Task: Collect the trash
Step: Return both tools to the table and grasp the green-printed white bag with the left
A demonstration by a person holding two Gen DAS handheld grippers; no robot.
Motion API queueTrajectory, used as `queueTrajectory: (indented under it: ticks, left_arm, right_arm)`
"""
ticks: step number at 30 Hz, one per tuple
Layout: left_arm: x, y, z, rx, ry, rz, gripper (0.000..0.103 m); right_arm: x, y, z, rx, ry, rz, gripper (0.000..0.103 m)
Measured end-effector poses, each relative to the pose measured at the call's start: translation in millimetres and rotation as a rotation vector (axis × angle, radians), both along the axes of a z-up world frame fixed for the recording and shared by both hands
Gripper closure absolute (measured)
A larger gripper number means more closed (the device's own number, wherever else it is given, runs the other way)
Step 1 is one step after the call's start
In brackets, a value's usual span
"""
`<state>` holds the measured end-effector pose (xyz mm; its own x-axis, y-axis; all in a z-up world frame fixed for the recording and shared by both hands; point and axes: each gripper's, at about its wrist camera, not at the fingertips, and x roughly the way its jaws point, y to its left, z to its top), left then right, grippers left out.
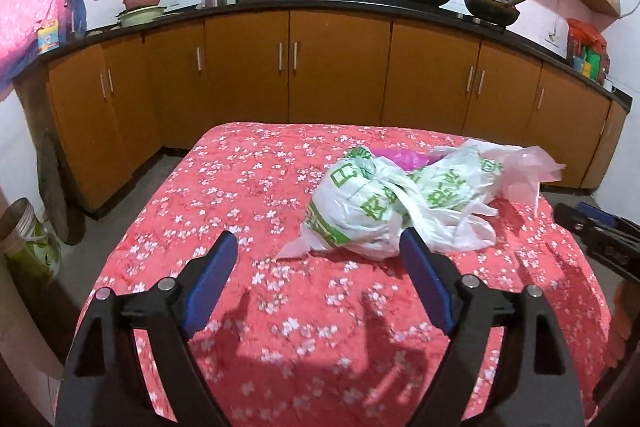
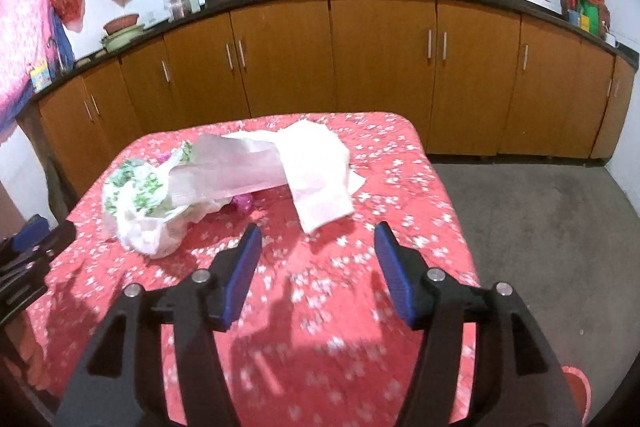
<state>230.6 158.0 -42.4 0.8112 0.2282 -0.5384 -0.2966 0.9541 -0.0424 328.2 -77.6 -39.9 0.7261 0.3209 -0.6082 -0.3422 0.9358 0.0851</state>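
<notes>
Hovering with jaws spread and empty, the left gripper [image 1: 316,247] and right gripper [image 2: 316,239] hang over a red floral table [image 1: 248,187]. A green-printed plastic bag [image 1: 372,203] lies crumpled there. Only the right view shows white paper [image 2: 316,163]. Orange cabinets [image 1: 340,67] stand behind.

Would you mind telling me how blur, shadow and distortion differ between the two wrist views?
Left wrist: fairly sharp, gripper shadows on the tablecloth, counter bowed by fisheye. Right wrist: near tablecloth smeared with blur, similar shadows, same curved counter.
</notes>
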Motion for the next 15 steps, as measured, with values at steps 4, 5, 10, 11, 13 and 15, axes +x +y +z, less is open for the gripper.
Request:
queueTrajectory:
  ticks: [4,5,10,11,13,15]
  left_arm:
    - [5.8,7.9,-4.5,-0.011,0.0,-0.013,0.019]
    - [8.0,9.1,-5.6,-0.017,0.003,-0.016,0.019]
    - [16.8,9.9,-7.8,-0.022,0.012,-0.026,0.019]
    - [18.2,10.8,-7.9,-0.022,0.012,-0.028,0.019]
    - [22.4,10.9,-7.7,-0.022,0.014,-0.025,0.019]
    - [26.4,12.3,-7.3,-0.029,0.016,-0.02,0.019]
  right_arm:
    - [24.5,12.1,-9.2,-0.015,0.019,-0.048,0.045]
    - [28.0,13.7,-9.7,-0.016,0.018,-0.055,0.046]
    - [45.8,21.5,-13.9,-0.049,0.022,-0.069,0.09]
    - [48.8,21.0,-15.7,-0.053,0.036,-0.073,0.1]
    - [49.1,14.8,-15.7,-0.028,0.041,-0.081,0.101]
    - [42.4,7.9,-12.6,-0.004,0.024,-0.084,0.101]
